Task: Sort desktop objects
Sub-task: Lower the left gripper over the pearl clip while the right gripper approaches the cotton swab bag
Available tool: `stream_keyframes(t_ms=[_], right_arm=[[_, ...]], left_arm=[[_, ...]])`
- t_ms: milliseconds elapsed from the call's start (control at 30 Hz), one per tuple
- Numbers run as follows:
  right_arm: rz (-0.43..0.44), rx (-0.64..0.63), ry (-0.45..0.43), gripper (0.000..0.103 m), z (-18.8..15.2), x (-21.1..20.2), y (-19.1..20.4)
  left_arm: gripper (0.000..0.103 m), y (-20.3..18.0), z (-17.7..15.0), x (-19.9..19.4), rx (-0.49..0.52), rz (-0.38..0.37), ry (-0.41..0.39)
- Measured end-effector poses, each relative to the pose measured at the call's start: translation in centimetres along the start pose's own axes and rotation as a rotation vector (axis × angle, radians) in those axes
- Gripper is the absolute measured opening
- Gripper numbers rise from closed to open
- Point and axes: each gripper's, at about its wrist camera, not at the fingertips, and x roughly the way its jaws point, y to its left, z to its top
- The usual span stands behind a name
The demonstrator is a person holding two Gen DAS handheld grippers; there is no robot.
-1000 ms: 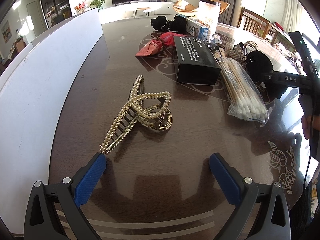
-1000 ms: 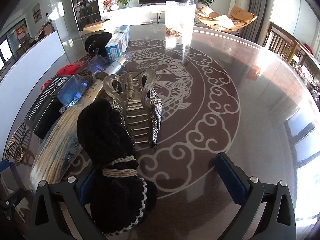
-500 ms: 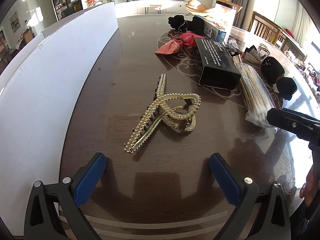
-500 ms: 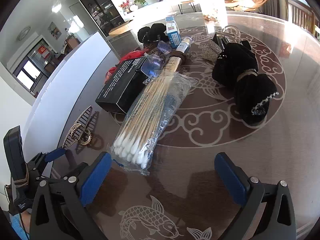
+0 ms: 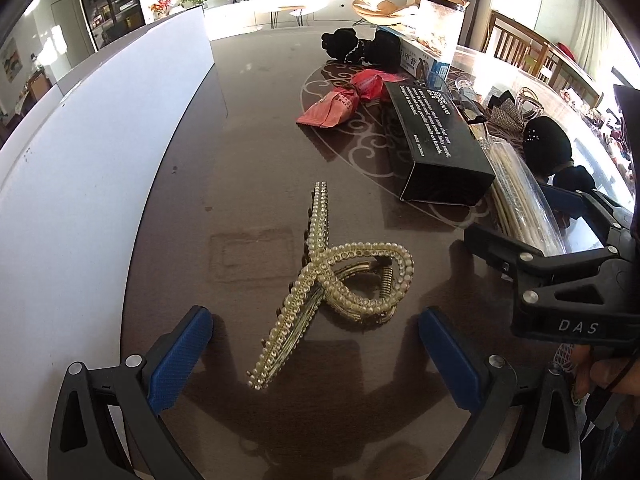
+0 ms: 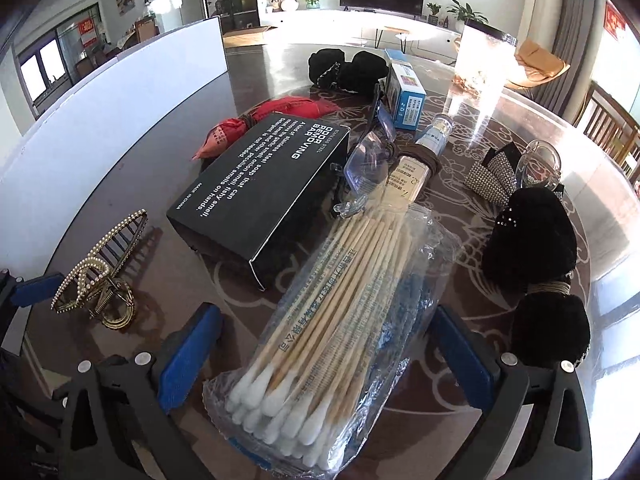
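Pearl hair claw [image 5: 332,280]: one, lying on the dark table [image 5: 248,152], between the spread fingers of the left gripper [image 5: 316,356], untouched | Cotton swab bag [image 6: 340,312]: one clear bag, full of swabs, between the spread fingers of the right gripper [image 6: 326,360], not gripped | Black box [image 6: 264,188]: one, closed | Black scrunchies [image 6: 532,240]: two near bag

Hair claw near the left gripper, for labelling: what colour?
Gold with pearl beads; left wrist view.

Black tool [image 5: 312,354] frames, blue ribbed pads [image 5: 180,354], silver screws, "DAS" lettering, possibly mesh sleeve
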Motion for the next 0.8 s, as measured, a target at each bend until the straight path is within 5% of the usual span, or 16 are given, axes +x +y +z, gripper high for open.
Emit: stream_keyframes(t_ms=[267, 800], right_arm=[[0.005, -0.003, 0.0, 0.103, 0.4, 0.2, -0.2], [-0.004, 0.018, -0.006, 0.103, 0.2, -0.2, 0.0]], left_arm=[[0.103, 0.1, 0.5, 0.5, 0.017, -0.011, -0.066], [0.103, 0.3, 2.5, 2.2, 0.135, -0.082, -0.035]])
